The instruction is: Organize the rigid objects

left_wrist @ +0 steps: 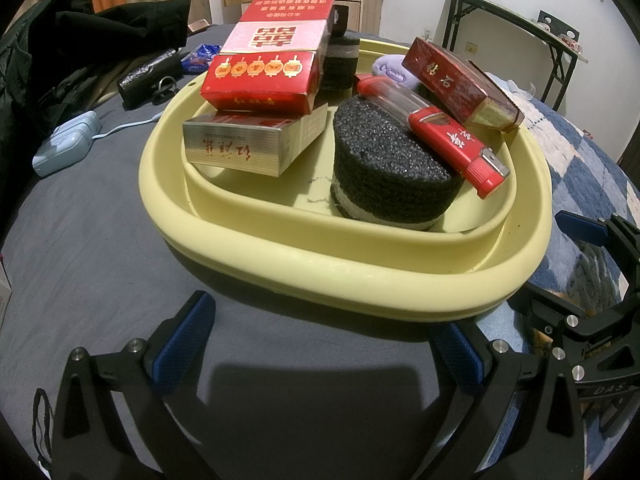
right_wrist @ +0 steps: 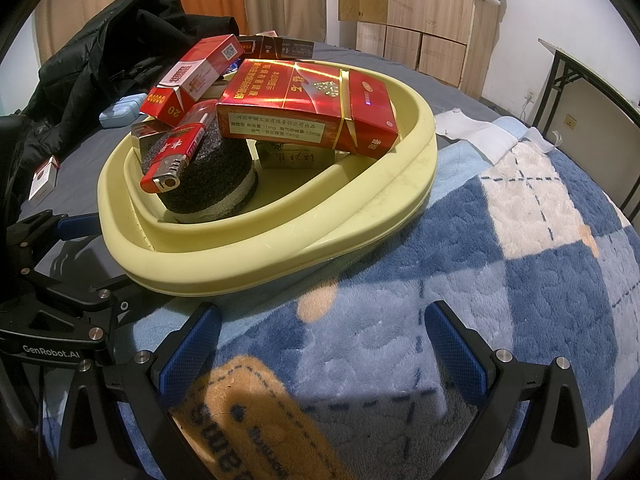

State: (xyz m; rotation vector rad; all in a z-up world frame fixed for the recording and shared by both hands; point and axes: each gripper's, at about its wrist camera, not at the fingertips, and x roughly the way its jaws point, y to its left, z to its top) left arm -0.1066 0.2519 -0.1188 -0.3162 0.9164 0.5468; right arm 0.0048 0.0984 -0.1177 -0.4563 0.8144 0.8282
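A pale yellow basin [left_wrist: 280, 256] [right_wrist: 248, 268] sits on the bed and holds several things. A red and pink cigarette box [left_wrist: 268, 60] [right_wrist: 196, 76] lies on a silver box [left_wrist: 244, 144]. A red lighter [left_wrist: 452, 136] [right_wrist: 172, 156] rests on a black foam cylinder [left_wrist: 392, 184] [right_wrist: 216, 184]. A dark red cigarette box [left_wrist: 460, 84] [right_wrist: 308, 104] leans on the far rim. My left gripper [left_wrist: 324, 340] is open and empty just in front of the basin. My right gripper [right_wrist: 324, 344] is open and empty over the blanket, near the basin's right side.
A black jacket [left_wrist: 80, 40] [right_wrist: 100, 44] lies at the far left. A light blue case with a cable [left_wrist: 64, 144] and a black bag [left_wrist: 148, 76] lie left of the basin. A blue checked blanket [right_wrist: 500, 240] covers the right. A small red and white pack [right_wrist: 42, 180] lies left.
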